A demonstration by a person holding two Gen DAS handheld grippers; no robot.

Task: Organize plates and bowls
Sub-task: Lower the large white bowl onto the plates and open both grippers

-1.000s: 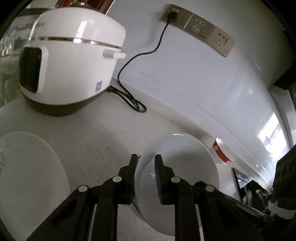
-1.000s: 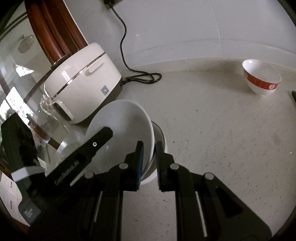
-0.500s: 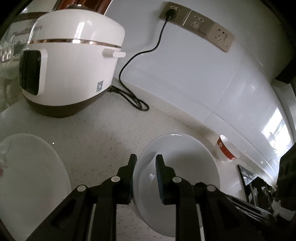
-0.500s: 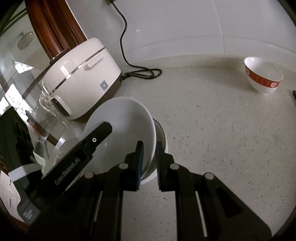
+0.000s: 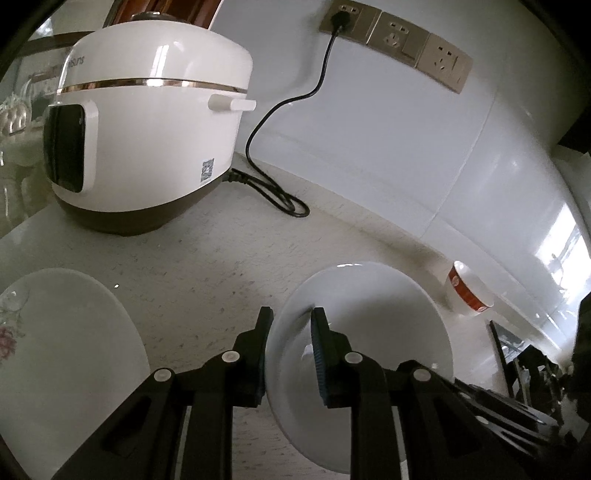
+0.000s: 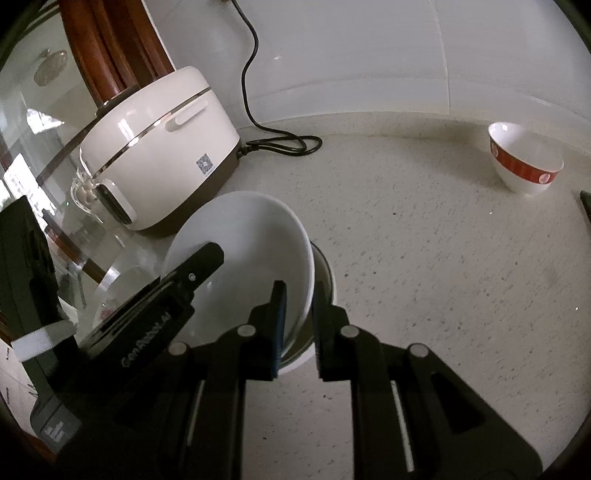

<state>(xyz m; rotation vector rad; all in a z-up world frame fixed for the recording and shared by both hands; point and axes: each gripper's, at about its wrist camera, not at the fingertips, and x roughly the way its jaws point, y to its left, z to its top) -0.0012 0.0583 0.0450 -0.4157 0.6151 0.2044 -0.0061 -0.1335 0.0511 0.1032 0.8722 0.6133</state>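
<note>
A plain white bowl hangs tilted over the counter, held from both sides. My left gripper is shut on its near left rim. In the right wrist view the same white bowl leans over a second bowl that stands on the counter under it. My right gripper has the upper bowl's right rim between its pads, and its jaws are opening. A red-banded bowl stands alone at the far right by the wall. A white plate with a flower print lies at the left.
A white rice cooker stands at the back left, and its black cord loops over the counter to a wall socket. A glass panel and a wooden post border the left. The speckled counter stretches to the right.
The bowl stays where it was between both grippers. The right gripper's fingers stand slightly wider apart than before. The left wrist view has tilted a little.
</note>
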